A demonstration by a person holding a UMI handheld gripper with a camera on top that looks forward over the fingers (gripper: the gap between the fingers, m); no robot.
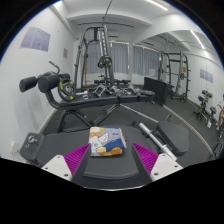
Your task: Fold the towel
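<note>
A small folded towel, printed in white, blue and orange, lies flat on a dark grey padded surface. My gripper is open, its magenta pads spread wide at either side. The left fingertip and the right fingertip do not touch the towel. The towel sits between the fingers and just ahead of them, closer to the left one, with a clear gap on each side.
This is a gym room. A cable machine stands at the back, with a row of dumbbells below it. A black padded bench arm is at the left. A metal bar lies on the dark floor at the right.
</note>
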